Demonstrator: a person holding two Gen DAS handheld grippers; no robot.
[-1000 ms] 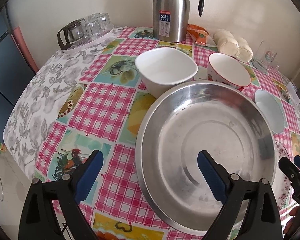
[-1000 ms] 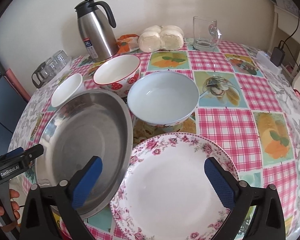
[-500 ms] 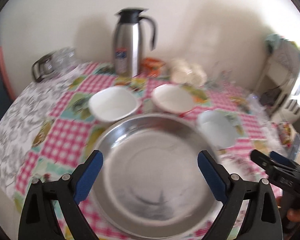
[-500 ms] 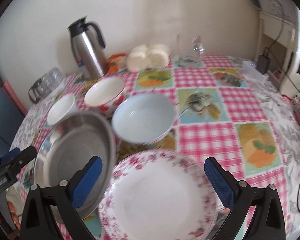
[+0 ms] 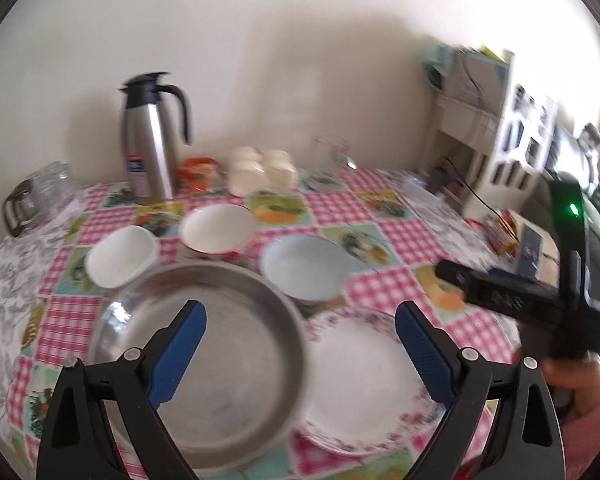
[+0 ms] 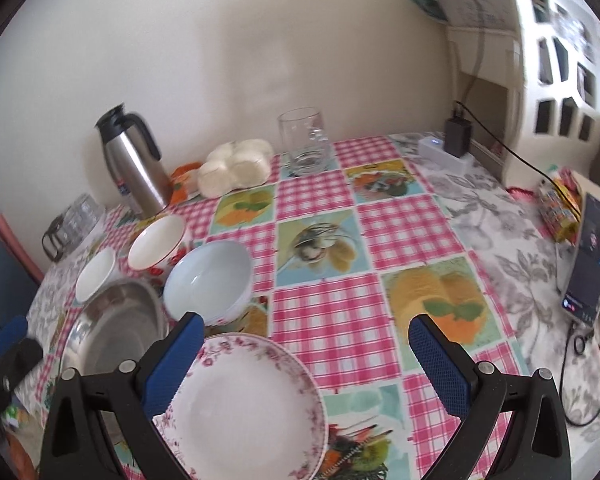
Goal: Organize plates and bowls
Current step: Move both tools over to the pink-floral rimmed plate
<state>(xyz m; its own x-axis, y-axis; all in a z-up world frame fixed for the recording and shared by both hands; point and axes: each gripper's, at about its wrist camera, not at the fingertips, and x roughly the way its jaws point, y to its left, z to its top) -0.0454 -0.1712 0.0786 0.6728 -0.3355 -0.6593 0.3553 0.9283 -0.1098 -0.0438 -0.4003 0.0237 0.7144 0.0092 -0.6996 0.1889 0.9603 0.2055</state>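
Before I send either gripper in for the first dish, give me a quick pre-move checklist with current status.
1. Left gripper open and empty: ok, jaws spread wide, nothing between them.
2. Right gripper open and empty: ok.
3. Floral plate free to lift: ok, nothing rests on it, though it lies close beside the steel pan.
4. Steel pan empty: ok.
5. Three bowls empty and apart: the pale blue bowl, red-patterned bowl and small white bowl all look empty; whether neighbours touch, cannot tell.
6. Left wrist view sharp enough for aiming: not ok, it is motion-blurred.
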